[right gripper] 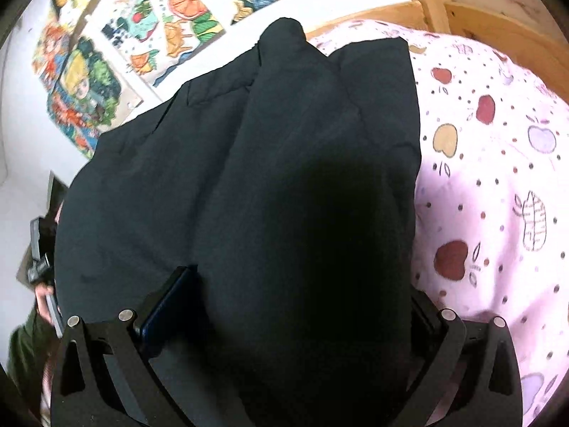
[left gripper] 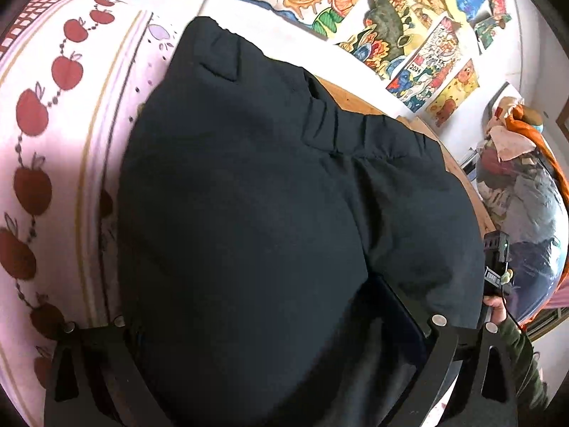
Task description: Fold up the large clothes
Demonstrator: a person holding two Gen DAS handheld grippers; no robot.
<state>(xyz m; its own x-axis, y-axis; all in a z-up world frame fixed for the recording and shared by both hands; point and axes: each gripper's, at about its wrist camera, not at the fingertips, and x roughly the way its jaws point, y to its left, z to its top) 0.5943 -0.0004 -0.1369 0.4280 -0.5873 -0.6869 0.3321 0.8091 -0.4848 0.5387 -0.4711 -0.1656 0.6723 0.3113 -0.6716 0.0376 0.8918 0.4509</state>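
Left gripper [left gripper: 270,348]: jaws set wide, dark cloth bunched between them and covering the tips; whether they clamp it I cannot tell.
Right gripper [right gripper: 284,327]: jaws also spread, the left blue pad [right gripper: 167,306] pressed against a thick fold of cloth; the grip itself is hidden.
Garment: black padded trousers [left gripper: 256,178] with a gathered elastic waistband [left gripper: 341,124], lying on the bed, partly doubled over in the right wrist view.
Bed: pink sheet [right gripper: 490,185] printed with apples and dots; wooden bed frame [right gripper: 498,25] at its far edge.
Surroundings: colourful drawings [left gripper: 409,17] on the white wall; a green sleeve [left gripper: 519,359] at the edge.
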